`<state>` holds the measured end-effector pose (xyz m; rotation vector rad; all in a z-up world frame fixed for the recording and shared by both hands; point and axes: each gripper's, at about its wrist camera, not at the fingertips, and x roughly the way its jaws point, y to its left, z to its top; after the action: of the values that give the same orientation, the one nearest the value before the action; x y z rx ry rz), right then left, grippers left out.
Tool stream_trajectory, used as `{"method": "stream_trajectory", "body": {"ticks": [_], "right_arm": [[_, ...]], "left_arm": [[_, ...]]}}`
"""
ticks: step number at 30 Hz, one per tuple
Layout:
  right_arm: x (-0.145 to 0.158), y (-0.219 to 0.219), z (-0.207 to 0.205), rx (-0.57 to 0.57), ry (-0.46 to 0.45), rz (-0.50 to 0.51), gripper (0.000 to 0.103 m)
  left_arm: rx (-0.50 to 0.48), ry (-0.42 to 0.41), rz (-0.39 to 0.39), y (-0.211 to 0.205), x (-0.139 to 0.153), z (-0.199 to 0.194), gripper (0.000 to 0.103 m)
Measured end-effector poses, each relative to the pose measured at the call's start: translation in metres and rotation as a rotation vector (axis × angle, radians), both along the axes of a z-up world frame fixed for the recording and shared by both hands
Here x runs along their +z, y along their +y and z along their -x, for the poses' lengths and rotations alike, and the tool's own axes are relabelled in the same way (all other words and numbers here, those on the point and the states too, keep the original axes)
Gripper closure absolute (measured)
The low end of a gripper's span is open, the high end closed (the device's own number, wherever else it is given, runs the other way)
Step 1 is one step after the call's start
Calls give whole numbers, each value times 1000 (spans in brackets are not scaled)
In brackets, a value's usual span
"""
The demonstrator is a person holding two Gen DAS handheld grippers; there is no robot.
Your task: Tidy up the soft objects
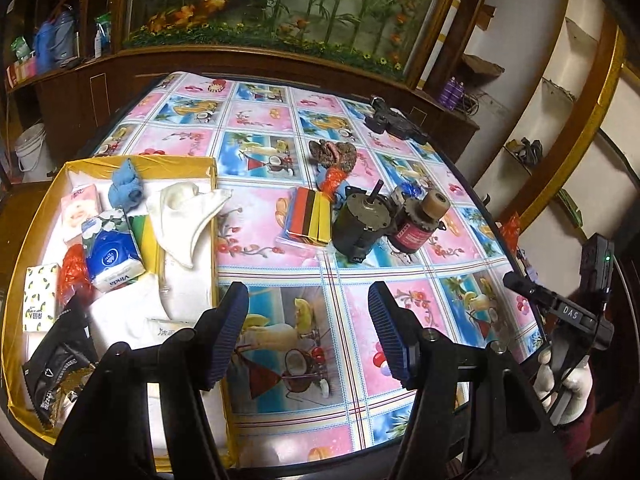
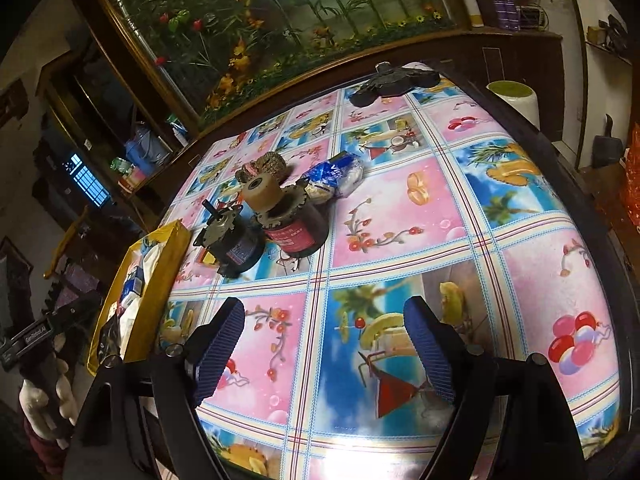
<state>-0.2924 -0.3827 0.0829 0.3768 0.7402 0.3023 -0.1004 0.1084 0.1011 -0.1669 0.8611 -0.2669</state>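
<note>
A yellow box (image 1: 138,162) at the table's left holds several soft things: tissue packs (image 1: 112,250), a blue sock (image 1: 126,184), a white cloth (image 1: 182,210) draped over its rim and a black pouch (image 1: 56,364). On the table lie a striped cloth pack (image 1: 308,218), a brown knitted item (image 1: 334,154), an orange bag (image 1: 334,178) and a blue-white tissue pack (image 2: 336,178). My left gripper (image 1: 308,332) is open and empty over the table beside the box. My right gripper (image 2: 324,350) is open and empty above the table's near part. The box also shows in the right wrist view (image 2: 160,256).
Two heavy motors stand mid-table, a black one (image 1: 360,220) and a red-bodied one (image 1: 416,220). A black tool (image 1: 394,120) lies at the far edge. The flowered tablecloth (image 1: 360,320) covers the table. A wooden cabinet with a plant mural (image 1: 280,8) stands behind.
</note>
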Motion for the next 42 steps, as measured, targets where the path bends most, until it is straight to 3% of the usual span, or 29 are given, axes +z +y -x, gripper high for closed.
{"method": "stream_trajectory", "body": {"ticks": [12,22,30,38,42], "right_arm": [[-3,12,-32,32,14,22,20],[-20,22,-57,34,60,6,20],[-27,25,-60,26,68,-2,20],[-29,23,-50,16,59,-13,20],[-27,21,-42,13,52,-21,19]], "left_arm": [[49,82,-24,9,-30,-13,42],[31,83,-234,-26,-41,-37,42],[12,15,-374,-52,-38,-35,42],[38,-131,-392,-56,-16,-18,42],[44,-147,-399,-59,-10,-14,42]]}}
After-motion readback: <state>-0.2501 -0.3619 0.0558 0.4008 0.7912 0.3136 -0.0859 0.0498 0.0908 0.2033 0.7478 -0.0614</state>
